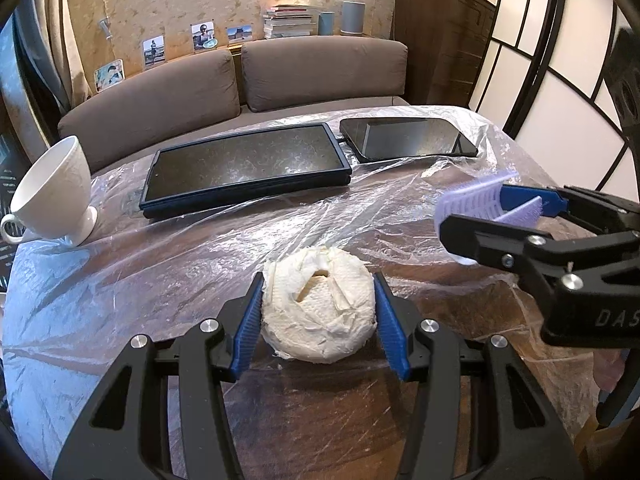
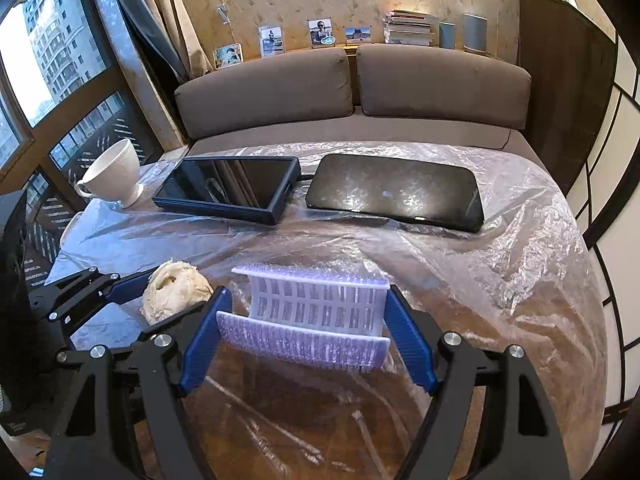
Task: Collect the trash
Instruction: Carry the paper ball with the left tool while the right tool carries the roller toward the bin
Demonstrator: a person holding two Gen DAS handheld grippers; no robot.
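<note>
A crumpled white paper ball sits between the blue pads of my left gripper, which is shut on it just over the plastic-covered table. The right wrist view shows the same paper ball at lower left. My right gripper is shut on a lilac ribbed plastic piece folded into a trough, with a pad pressing on each end. In the left wrist view that lilac piece hangs above the table at the right, in the right gripper.
A white footed cup stands at the table's left edge. A tablet in a dark blue case and a black tablet lie along the far side. A brown sofa runs behind the table. Crinkled clear plastic sheet covers the tabletop.
</note>
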